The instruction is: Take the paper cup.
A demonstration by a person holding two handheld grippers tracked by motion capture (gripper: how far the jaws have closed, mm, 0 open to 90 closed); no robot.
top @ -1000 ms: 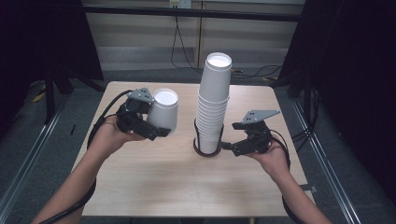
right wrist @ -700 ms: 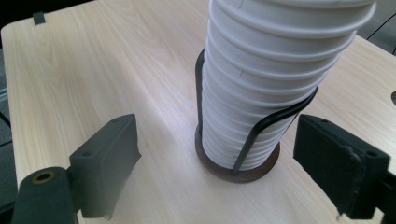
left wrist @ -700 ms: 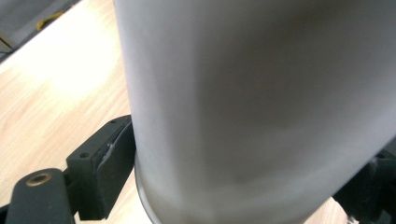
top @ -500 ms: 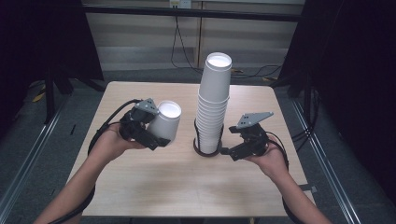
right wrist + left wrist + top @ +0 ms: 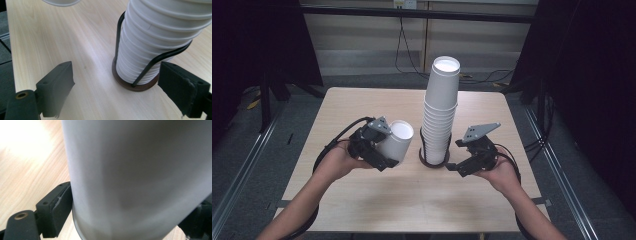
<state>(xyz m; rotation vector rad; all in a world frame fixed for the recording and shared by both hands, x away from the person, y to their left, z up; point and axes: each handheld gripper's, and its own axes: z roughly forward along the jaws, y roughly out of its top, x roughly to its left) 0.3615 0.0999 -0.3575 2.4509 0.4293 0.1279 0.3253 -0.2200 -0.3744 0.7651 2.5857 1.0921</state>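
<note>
High view. A stack (image 5: 441, 112) of white paper cups stands mouth-up in a black wire holder (image 5: 434, 159) with a round dark base, near the middle of the table (image 5: 362, 200). The top cup's inside is plain white; what lies in it cannot be told. Left of the stack, the left gripper (image 5: 387, 150) grips a single white cup (image 5: 397, 141), tilted so its mouth faces up and toward the stack, near it but apart. The left hand (image 5: 334, 161) reaches in from below left of the stack. Right of the stack, the right gripper (image 5: 457, 167) points at the holder's base, jaws spread and unloaded; the right hand (image 5: 502, 172) holds it low over the table.

Left gripper view. The cup (image 5: 140, 177), smooth and white, sits between the black jaws, one pad (image 5: 61, 205) pressed on its wall near the base rim.

Right gripper view. The jaws have just been opening and stand wide, nothing between the pads. The stack (image 5: 160, 37), its rims ringed one above another, sits inside the holder (image 5: 152, 62) ahead of them. The cup's rim (image 5: 61, 2) hangs left of the stack.
</note>
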